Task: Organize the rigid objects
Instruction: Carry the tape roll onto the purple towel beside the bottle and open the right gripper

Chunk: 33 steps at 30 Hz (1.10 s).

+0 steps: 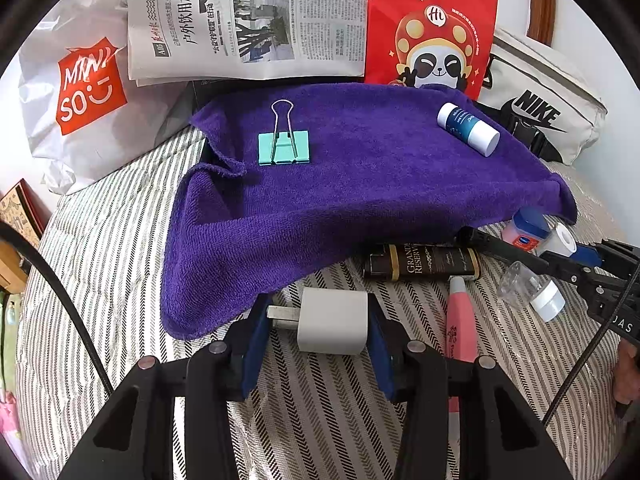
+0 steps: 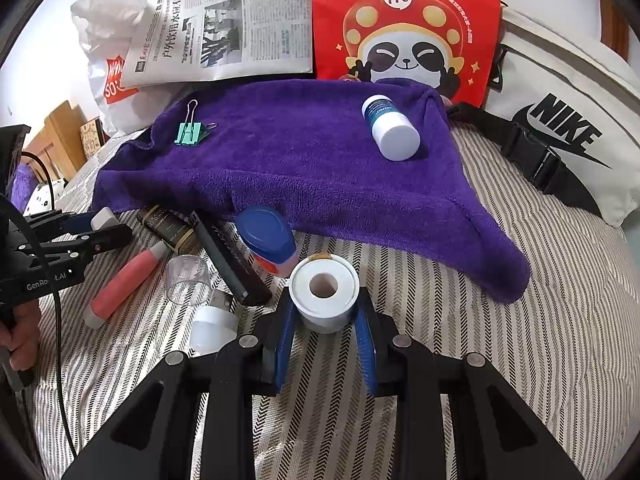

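My left gripper [image 1: 316, 326] is shut on a white USB charger plug [image 1: 332, 322], held just in front of the purple towel [image 1: 360, 184]. My right gripper [image 2: 324, 312] is shut on a white tape roll [image 2: 324, 292], its hole facing the camera. A teal binder clip [image 1: 283, 146] and a blue-and-white bottle [image 1: 468, 128] lie on the towel. In the right wrist view the clip [image 2: 191, 131] sits at the towel's far left and the bottle [image 2: 392, 128] at its right.
On the striped bedding [image 2: 480, 320] lie a dark Grande Reserve tube [image 1: 422, 264], a pink tube [image 2: 124, 284], a clear cup [image 2: 188, 280], a white cap [image 2: 212, 328], a black bar [image 2: 228, 258] and a blue-lidded jar [image 2: 268, 240]. Newspaper [image 1: 248, 20], red panda bag [image 1: 432, 24], Nike bag [image 2: 560, 128] and Miniso bag [image 1: 80, 88] stand behind.
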### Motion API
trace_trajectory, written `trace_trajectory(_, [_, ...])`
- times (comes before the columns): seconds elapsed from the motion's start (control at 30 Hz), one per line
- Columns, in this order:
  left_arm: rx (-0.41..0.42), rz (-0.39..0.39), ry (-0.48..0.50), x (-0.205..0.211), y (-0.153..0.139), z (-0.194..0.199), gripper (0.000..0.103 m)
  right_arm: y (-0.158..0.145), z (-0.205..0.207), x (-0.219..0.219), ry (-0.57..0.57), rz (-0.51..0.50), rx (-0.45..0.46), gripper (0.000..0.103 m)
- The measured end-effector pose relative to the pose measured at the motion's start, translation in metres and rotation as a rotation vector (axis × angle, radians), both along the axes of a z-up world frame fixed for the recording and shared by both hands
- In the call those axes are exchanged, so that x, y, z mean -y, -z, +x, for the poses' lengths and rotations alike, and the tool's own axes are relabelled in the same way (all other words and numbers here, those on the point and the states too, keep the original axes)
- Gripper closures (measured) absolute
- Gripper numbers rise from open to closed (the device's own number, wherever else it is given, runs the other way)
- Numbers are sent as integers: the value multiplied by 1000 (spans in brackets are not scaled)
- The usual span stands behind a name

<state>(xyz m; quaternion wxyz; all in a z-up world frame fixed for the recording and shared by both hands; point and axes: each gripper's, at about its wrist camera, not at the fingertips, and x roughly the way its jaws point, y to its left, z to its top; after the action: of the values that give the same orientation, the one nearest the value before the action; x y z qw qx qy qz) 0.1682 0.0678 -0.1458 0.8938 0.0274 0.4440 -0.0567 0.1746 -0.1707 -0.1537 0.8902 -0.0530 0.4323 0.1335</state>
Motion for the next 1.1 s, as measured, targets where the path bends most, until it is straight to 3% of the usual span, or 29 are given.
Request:
trace_trajectory(0.17, [6, 20, 0, 3, -1, -4, 60, -8, -7, 0, -15, -34, -5, 75])
trace_trajectory(0.33, [4, 13, -5, 0, -2, -7, 60, -47, -9, 5, -35, -26, 62, 75])
trace_trajectory(0.53, [-4, -15, -31, -9, -2, -7, 60, -72, 33, 2, -23, -80, 96, 75])
trace_trajectory(0.83, [-2, -16, -31, -9, -1, -9, 60, -40, 103, 3, 36, -97, -12, 75])
trace_trajectory(1.1, [0, -8, -31, -8, -1, -8, 60, -11, 122, 3, 48, -105, -79, 75])
